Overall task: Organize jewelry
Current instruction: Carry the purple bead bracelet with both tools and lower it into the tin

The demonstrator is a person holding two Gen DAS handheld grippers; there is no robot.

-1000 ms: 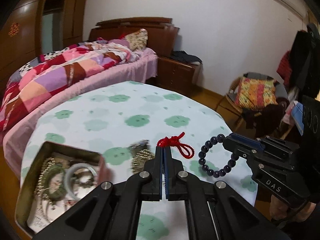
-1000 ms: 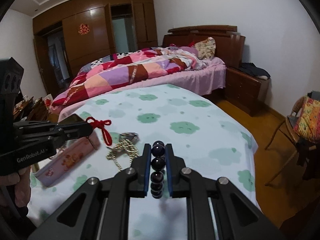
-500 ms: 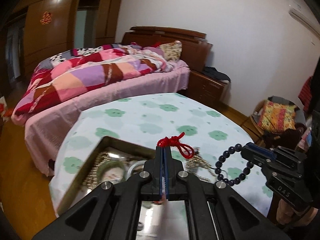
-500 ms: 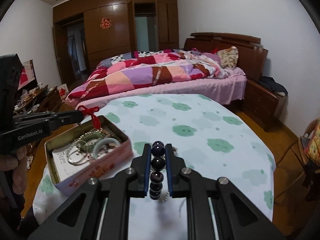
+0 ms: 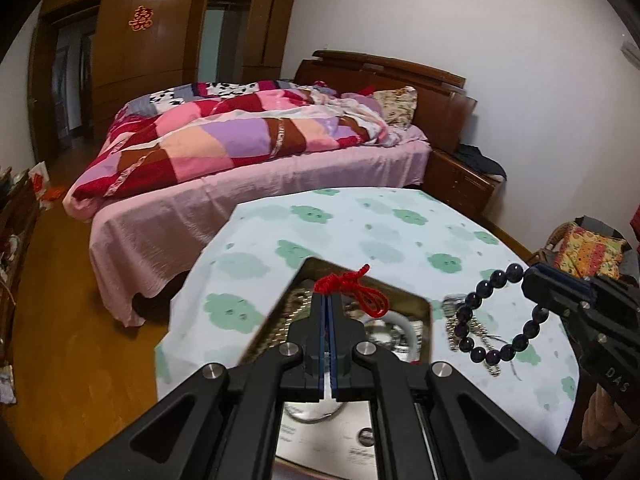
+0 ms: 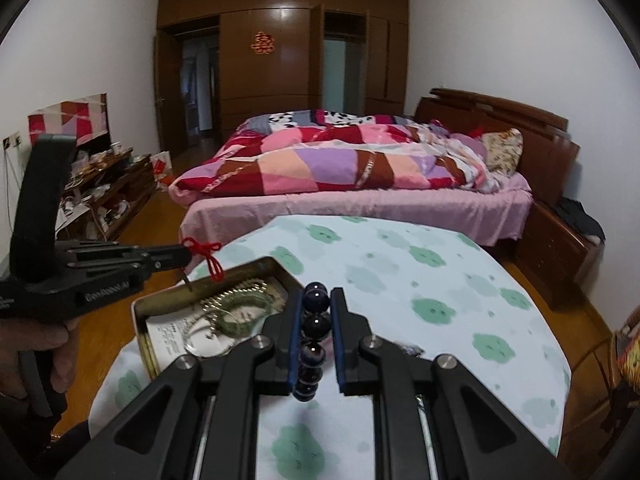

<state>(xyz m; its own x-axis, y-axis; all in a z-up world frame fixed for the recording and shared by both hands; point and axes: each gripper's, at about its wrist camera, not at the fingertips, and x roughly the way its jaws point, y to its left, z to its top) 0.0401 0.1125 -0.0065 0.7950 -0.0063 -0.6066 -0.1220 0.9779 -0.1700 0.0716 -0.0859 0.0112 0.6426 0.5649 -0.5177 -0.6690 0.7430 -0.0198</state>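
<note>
My left gripper (image 5: 330, 300) is shut on a red knotted cord (image 5: 352, 286) and hangs over the open metal tin (image 5: 336, 270). In the right wrist view that gripper (image 6: 186, 254) holds the red cord (image 6: 208, 258) above the tin (image 6: 224, 276), which contains a green bead bracelet (image 6: 240, 312), chains and a bangle. My right gripper (image 6: 316, 300) is shut on a dark bead bracelet (image 6: 314, 324), to the right of the tin. In the left wrist view the bracelet (image 5: 484, 292) dangles from the right gripper (image 5: 532, 276) above a small pile of jewelry (image 5: 456, 328) on the cloth.
A round table with a white cloth printed with green clouds (image 6: 400, 280) carries everything. Behind it stands a bed (image 6: 360, 184) with a patchwork quilt. A low cluttered cabinet (image 6: 108, 188) lines the left wall, a chair with a cushion (image 5: 588, 248) is at right. A hand (image 6: 40, 344) grips the left handle.
Both grippers have swung left across the table, each keeping its grip. The tin has come under the left gripper, and the loose jewelry pile now lies off to the right.
</note>
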